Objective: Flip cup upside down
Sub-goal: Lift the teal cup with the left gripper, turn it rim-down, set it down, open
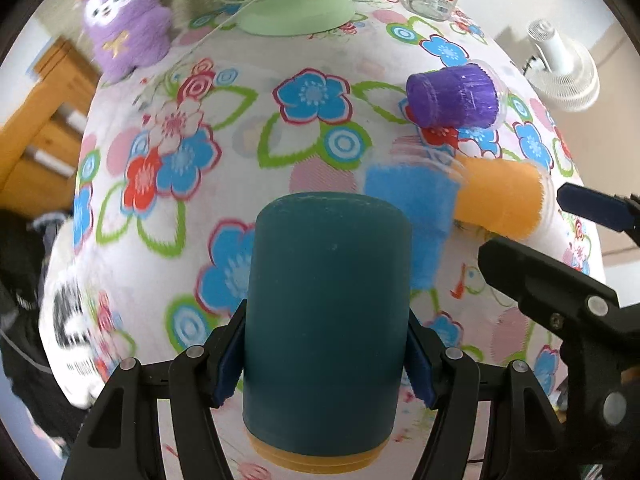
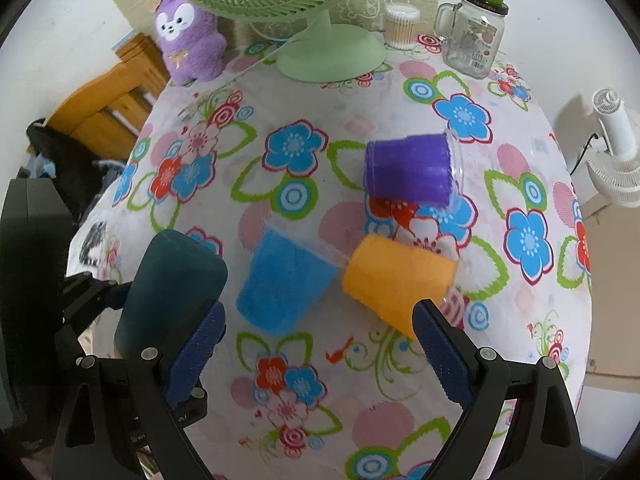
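Note:
My left gripper (image 1: 326, 364) is shut on a dark teal cup (image 1: 326, 312) with a yellow band at its near end, held above the floral table; the cup also shows at the left in the right wrist view (image 2: 172, 288). My right gripper (image 2: 320, 340) is open and empty, low over the table, just short of a blue cup (image 2: 284, 280) and an orange cup (image 2: 396, 276) lying on their sides. A purple cup (image 2: 408, 172) lies on its side farther back. The blue (image 1: 412, 208), orange (image 1: 500, 200) and purple (image 1: 452, 96) cups also show in the left wrist view.
A green fan (image 2: 328, 52), a purple plush toy (image 2: 188, 40), a cotton-swab tub (image 2: 400, 26) and a glass jar mug (image 2: 472, 36) stand along the table's far edge. A white fan (image 2: 616, 152) stands off the table to the right. The floral tablecloth (image 2: 304, 380) covers the table.

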### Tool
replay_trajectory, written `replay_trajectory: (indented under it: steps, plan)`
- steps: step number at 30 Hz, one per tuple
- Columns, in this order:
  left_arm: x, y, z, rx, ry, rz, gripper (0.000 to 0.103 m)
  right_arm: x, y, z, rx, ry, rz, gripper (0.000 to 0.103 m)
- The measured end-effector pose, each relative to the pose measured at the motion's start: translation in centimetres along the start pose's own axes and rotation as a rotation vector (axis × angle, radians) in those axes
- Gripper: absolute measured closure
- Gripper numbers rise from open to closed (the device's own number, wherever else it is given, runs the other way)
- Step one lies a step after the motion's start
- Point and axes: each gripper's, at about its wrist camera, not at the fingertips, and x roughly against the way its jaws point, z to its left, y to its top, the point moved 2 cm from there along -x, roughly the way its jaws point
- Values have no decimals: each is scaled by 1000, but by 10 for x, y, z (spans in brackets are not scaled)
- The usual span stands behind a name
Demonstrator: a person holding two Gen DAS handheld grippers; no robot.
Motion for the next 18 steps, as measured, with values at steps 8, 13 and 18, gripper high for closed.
replay_trajectory:
  steps: [8,13,18]
  plan:
    - [-12,-25,-27,130,-21,14,34,4,-24,-18,57,9,48,7]
    - [-24,-37,-38,234,-79,42,34,1,-36,-26,100,6,83,7]
    - [-35,-45,-46,307,-135,78,34,-3,-41,-29,136,11,111,7]
